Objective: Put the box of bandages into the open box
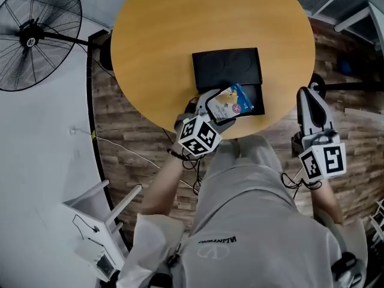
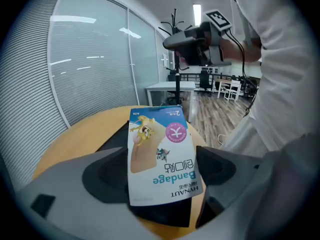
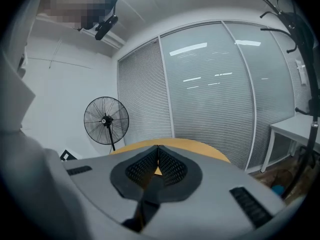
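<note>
One box of bandages [image 1: 233, 102] is grasped by the left gripper's [image 1: 213, 107] fingers over one open box [image 1: 227, 68] at the tabletop's [image 1: 156, 41] six o'clock. The right gripper's [image 3: 158, 159] fingers are clenched and empty.

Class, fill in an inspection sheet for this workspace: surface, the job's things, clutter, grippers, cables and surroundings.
Surface: round wooden table, bare apart from the black box.
Job's things: open black box lies by the table's near edge; the box of bandages is held over its near half, not yet let go.
Clutter: nothing seen.
Grippers: left gripper shut on the box of bandages; right gripper shut and empty, off the table's right side.
Cables: wires hang from both grippers; a thin cable lies on the floor.
Surroundings: standing fan and white chair to the left; glass wall with blinds.
</note>
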Demonstrator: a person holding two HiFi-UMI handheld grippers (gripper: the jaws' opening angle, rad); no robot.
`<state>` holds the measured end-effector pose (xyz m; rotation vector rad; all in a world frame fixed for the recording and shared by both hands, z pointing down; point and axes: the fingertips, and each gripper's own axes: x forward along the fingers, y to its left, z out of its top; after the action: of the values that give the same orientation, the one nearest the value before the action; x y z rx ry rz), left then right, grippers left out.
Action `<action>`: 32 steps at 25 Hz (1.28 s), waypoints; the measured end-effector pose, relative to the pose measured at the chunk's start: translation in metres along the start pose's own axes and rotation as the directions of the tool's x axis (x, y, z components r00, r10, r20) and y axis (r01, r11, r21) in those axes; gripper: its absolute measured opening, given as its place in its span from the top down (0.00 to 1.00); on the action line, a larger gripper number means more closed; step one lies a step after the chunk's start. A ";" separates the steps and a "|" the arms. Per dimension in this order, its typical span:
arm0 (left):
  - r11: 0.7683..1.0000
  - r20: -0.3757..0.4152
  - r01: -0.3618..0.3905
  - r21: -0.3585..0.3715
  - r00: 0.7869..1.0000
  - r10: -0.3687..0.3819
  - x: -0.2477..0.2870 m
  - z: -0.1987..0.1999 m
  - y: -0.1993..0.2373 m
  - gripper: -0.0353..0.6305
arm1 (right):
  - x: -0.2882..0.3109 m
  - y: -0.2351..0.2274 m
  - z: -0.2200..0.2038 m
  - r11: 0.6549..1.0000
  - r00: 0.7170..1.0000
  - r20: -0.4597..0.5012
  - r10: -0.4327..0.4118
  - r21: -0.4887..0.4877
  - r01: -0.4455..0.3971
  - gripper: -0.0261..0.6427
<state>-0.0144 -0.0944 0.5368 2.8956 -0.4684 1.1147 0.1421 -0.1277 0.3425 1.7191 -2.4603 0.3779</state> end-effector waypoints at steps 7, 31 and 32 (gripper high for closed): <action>0.993 -0.126 0.089 0.073 0.989 -0.080 0.031 -0.018 -0.010 0.30 | 0.011 -0.011 -0.030 0.999 0.998 -0.059 0.029 0.015 -0.029 0.94; 0.938 -0.344 0.301 0.173 0.911 -0.229 0.067 -0.059 -0.011 0.30 | 0.073 0.044 -0.151 0.975 0.930 -0.298 0.215 0.017 -0.220 0.94; 0.936 -0.344 0.306 0.176 0.910 -0.233 0.067 -0.058 -0.011 0.30 | 0.073 0.045 -0.152 0.976 0.929 -0.302 0.214 0.019 -0.219 0.94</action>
<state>-0.0027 -0.0961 0.6253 2.7516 0.0764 1.6335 0.0676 -0.1388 0.5002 1.2717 -2.4177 0.5945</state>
